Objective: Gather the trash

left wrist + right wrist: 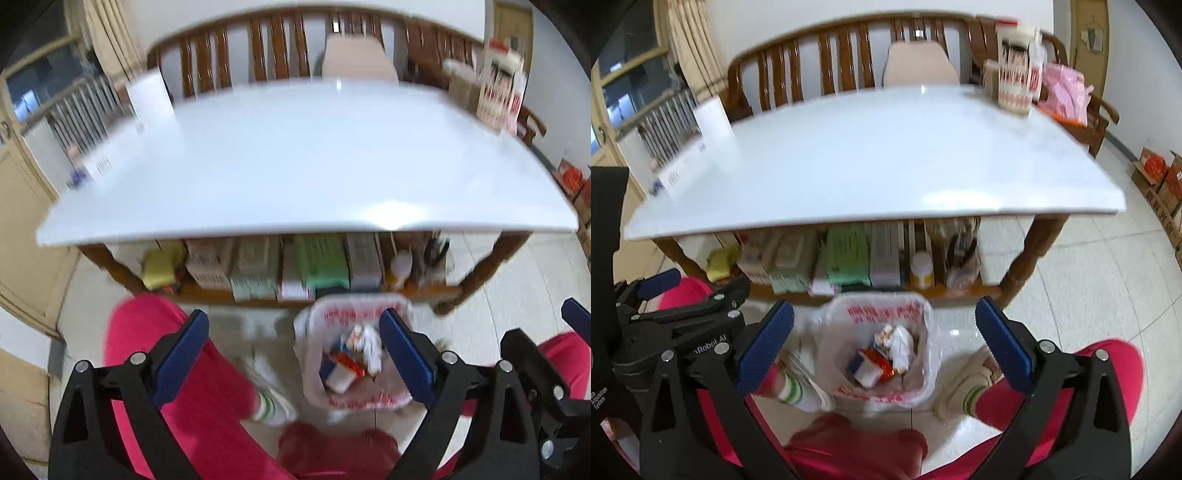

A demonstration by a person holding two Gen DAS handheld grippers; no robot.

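A waste bin (pixel 317 373) lined with a clear bag printed in red stands on the floor in front of the table, between a person's feet. Inside lie crumpled wrappers and small cartons (pixel 882 358), white, red and blue. My left gripper (pixel 295 354) hangs above the floor and bin, open, with nothing between its blue pads (pixel 406 354). My right gripper (pixel 884 345) is directly over the bin (pixel 925 321), also open and empty. The left gripper's body (pixel 679 325) shows at the left of the right wrist view.
A white table top (pixel 295 158) spans both views, with a lower shelf (pixel 849 258) packed with boxes and packets. A wooden bench (pixel 827 59) and beige chair back (pixel 919 64) stand behind. Red-trousered legs (pixel 192 398) and white shoes flank the bin. Cartons (pixel 1160 181) sit at right.
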